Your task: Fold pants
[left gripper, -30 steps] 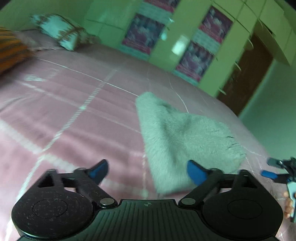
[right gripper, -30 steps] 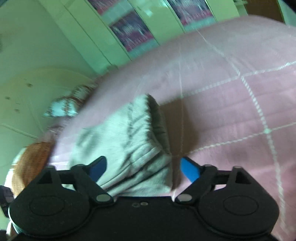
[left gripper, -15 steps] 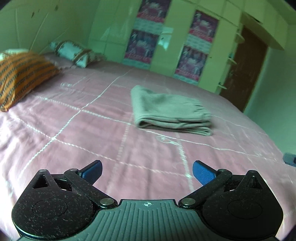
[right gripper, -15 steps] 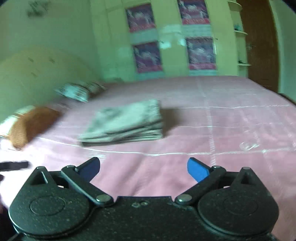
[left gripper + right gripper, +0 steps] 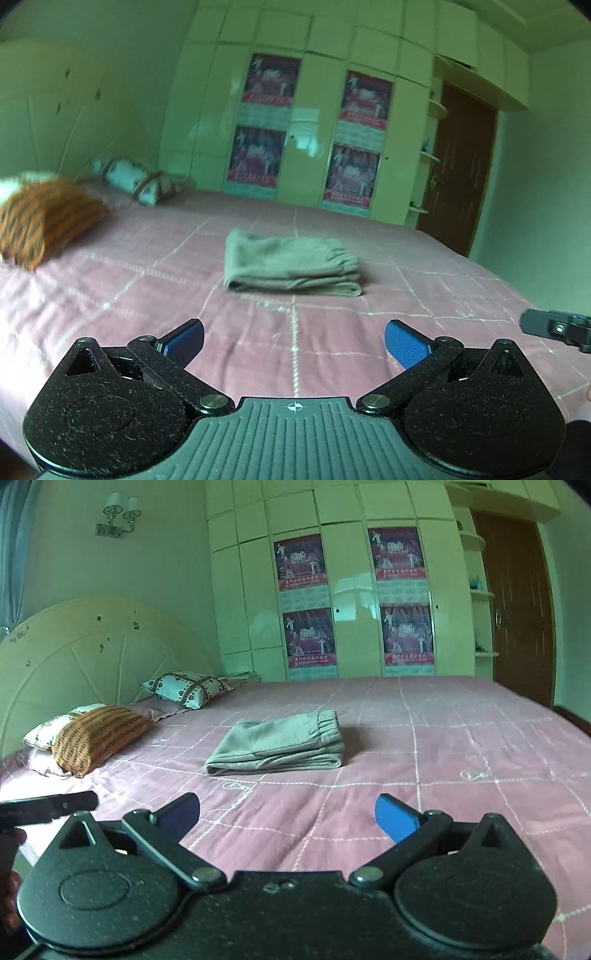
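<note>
Backing both tools (image 5: pixel 294 341) (image 5: pixel 287 814) farther from pants (image 5: pixel 291 267).

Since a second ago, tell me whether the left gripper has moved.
Yes. The left gripper has pulled back from the folded grey pants, which now lie farther off on the pink bedspread.

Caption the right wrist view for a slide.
Open right claw hangs above the pink bedspread, apart from the folded grey pants lying mid-bed.
</note>
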`<move>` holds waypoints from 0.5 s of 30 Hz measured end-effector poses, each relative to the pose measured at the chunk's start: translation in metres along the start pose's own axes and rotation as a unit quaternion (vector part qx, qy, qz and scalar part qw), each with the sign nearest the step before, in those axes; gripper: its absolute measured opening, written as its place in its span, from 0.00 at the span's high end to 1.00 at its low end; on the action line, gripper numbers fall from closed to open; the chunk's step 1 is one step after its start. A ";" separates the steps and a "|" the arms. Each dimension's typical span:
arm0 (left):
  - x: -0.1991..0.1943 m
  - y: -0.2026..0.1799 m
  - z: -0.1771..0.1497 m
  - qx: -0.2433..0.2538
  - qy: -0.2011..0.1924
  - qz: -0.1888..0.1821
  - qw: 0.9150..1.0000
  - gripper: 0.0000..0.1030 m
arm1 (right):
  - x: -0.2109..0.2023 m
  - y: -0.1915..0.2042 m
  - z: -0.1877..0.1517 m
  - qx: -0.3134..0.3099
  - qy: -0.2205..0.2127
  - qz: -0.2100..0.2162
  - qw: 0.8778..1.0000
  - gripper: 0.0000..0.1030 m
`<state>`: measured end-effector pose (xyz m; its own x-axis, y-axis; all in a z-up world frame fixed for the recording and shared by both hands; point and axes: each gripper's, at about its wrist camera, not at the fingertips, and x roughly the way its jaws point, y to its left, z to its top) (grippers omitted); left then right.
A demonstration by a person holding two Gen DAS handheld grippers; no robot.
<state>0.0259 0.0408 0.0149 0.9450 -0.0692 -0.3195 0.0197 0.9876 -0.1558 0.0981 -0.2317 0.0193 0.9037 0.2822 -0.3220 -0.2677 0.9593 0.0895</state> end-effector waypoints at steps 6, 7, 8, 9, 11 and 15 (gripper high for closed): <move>-0.031 -0.025 -0.002 0.019 -0.022 0.022 0.999 0.00 | -0.025 0.011 -0.009 -0.001 -0.022 -0.003 1.000 0.07; -0.034 -0.026 -0.002 0.021 -0.024 0.024 0.999 0.00 | -0.023 0.011 -0.011 -0.003 -0.019 -0.004 1.000 0.07; -0.034 -0.028 -0.001 0.026 -0.024 0.031 0.999 0.00 | -0.023 0.011 -0.010 -0.002 -0.020 -0.007 1.000 0.07; -0.035 -0.030 0.002 0.033 -0.025 0.034 0.999 0.00 | -0.024 0.011 -0.009 0.001 -0.024 -0.009 1.000 0.07; -0.039 -0.031 0.005 0.037 -0.038 0.032 0.998 0.00 | -0.026 0.011 -0.003 0.008 -0.033 -0.006 0.999 0.07; -0.039 -0.027 0.006 0.027 -0.038 0.032 0.998 0.00 | -0.030 0.017 0.001 0.007 -0.049 -0.009 0.999 0.07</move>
<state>-0.0092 0.0177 0.0370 0.9670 0.0025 -0.2548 -0.0252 0.9960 -0.0860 0.0669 -0.2241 0.0317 0.9367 0.2640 -0.2302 -0.2477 0.9639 0.0977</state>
